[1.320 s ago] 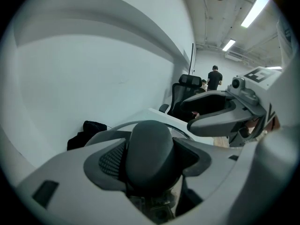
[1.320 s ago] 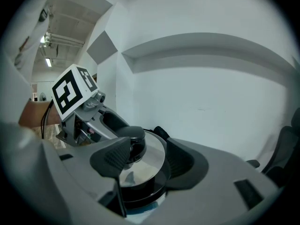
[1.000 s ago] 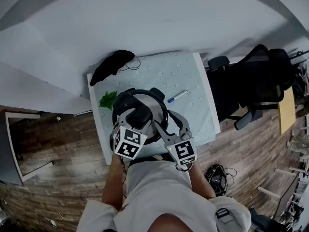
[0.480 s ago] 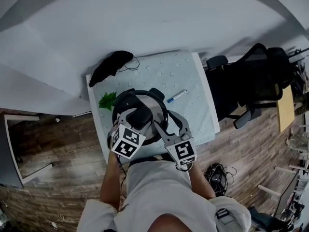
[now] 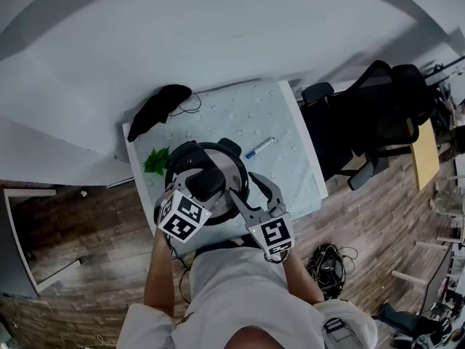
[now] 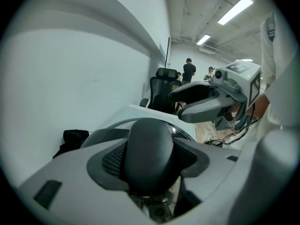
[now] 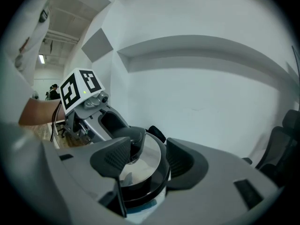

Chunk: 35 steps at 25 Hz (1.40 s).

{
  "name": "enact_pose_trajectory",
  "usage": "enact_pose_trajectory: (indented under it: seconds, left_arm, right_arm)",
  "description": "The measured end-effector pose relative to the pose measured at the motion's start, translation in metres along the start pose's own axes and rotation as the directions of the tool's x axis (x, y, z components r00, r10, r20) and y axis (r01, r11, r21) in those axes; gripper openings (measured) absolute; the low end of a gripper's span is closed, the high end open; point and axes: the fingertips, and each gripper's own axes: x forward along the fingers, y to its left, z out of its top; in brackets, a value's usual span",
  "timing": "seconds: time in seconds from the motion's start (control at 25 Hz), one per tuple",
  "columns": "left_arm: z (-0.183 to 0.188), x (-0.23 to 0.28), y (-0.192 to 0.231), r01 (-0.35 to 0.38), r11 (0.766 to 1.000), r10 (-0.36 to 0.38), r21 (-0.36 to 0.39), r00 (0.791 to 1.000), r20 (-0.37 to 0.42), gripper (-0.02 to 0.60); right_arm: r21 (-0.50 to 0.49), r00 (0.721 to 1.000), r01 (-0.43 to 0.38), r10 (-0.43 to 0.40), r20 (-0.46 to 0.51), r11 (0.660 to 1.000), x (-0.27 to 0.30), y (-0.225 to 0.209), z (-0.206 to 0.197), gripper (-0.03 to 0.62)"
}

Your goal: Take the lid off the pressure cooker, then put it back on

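Note:
The pressure cooker (image 5: 231,167) stands on the near left part of the table, with its shiny lid (image 7: 149,150) sitting on the pot. My left gripper (image 5: 202,182) is shut on the lid's black handle (image 6: 150,144), which fills the space between its jaws (image 6: 150,162). My right gripper (image 5: 244,185) is open at the cooker's near right side. Its two pads straddle the lid's edge (image 7: 146,159) without touching it. The left gripper's marker cube (image 7: 78,89) shows across the lid.
On the pale blue tablecloth (image 5: 240,115) lie a blue marker pen (image 5: 259,148), a green leaf sprig (image 5: 156,160) and a black cloth (image 5: 156,107). A black office chair (image 5: 363,133) stands right of the table. Cables (image 5: 327,257) lie on the wooden floor.
The rear of my left gripper has swung a little to the left while it stays shut on the handle. My right gripper has hardly moved. The head view has shifted slightly.

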Motion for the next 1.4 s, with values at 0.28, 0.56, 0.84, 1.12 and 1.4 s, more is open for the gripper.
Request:
enact_pose_trajectory:
  seconds: [0.28, 0.56, 0.84, 1.12, 1.4]
  left_arm:
    - [0.0, -0.001, -0.003, 0.059, 0.996, -0.058, 0.06, 0.998, -0.01, 0.275]
    - [0.002, 0.0, -0.004, 0.108, 0.989, -0.106, 0.098, 0.994, -0.02, 0.273]
    - [0.002, -0.001, -0.005, 0.115, 0.988, -0.113, 0.1, 0.993, -0.022, 0.275]
    - [0.007, -0.004, -0.006, 0.128, 0.983, -0.126, 0.132, 0.992, -0.021, 0.273]
    - [0.015, -0.012, -0.006, 0.133, 0.982, -0.133, 0.133, 0.991, -0.004, 0.273]
  right_arm:
    - [0.001, 1.0, 0.026, -0.026, -0.006, 1.0, -0.005, 0.001, -0.001, 0.241]
    - [0.003, 0.999, 0.049, -0.049, -0.001, 0.999, -0.008, -0.001, 0.001, 0.241]
    - [-0.024, 0.998, 0.057, -0.057, -0.007, 0.998, -0.011, 0.0, 0.006, 0.241]
    - [-0.028, 0.998, 0.062, -0.062, 0.0, 0.998, -0.011, 0.0, 0.01, 0.241]
    - [-0.018, 0.997, 0.072, -0.072, 0.014, 0.997, -0.013, -0.003, 0.012, 0.241]
